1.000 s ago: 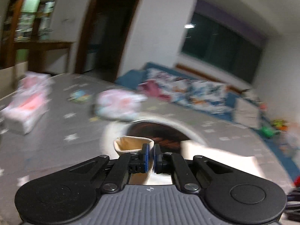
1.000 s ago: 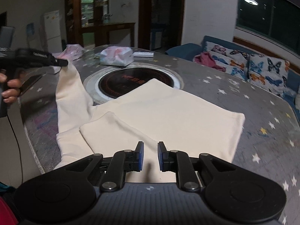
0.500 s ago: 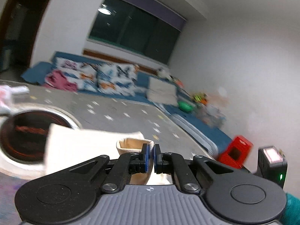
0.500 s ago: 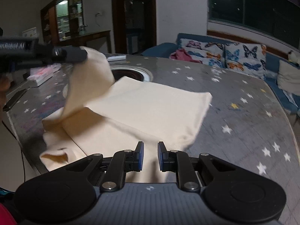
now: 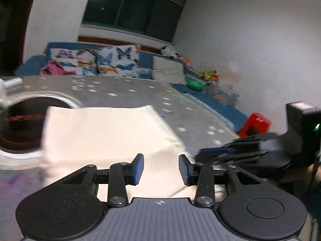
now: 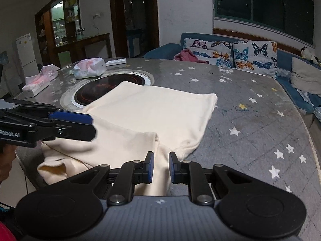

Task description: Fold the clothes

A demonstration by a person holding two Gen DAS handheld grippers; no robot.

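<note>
A cream garment (image 6: 152,108) lies folded on the grey star-patterned table (image 6: 250,120), one corner over the round cooktop (image 6: 96,86). A folded-over sleeve (image 6: 120,142) lies flat across its near part. My left gripper (image 5: 161,168) hovers low over the garment (image 5: 104,130); its jaws are opening and nothing is between them. It enters the right wrist view from the left as the left gripper (image 6: 88,126). My right gripper (image 6: 161,166) stands over the garment's near edge with a narrow gap; cloth shows through the gap, and no pad visibly presses it. It appears again as the right gripper (image 5: 202,153).
Tissue packs (image 6: 89,68) and a white box (image 6: 36,87) sit at the table's far left. A blue sofa with butterfly cushions (image 6: 230,54) runs behind the table. A red box (image 5: 254,124) stands on the floor to the right. The table's right half (image 6: 260,140) holds nothing.
My left gripper swung the sleeve cuff across the garment, came down and opened, letting the cuff go. The sleeve now lies flat. The right gripper shifted slightly at first, then held still.
</note>
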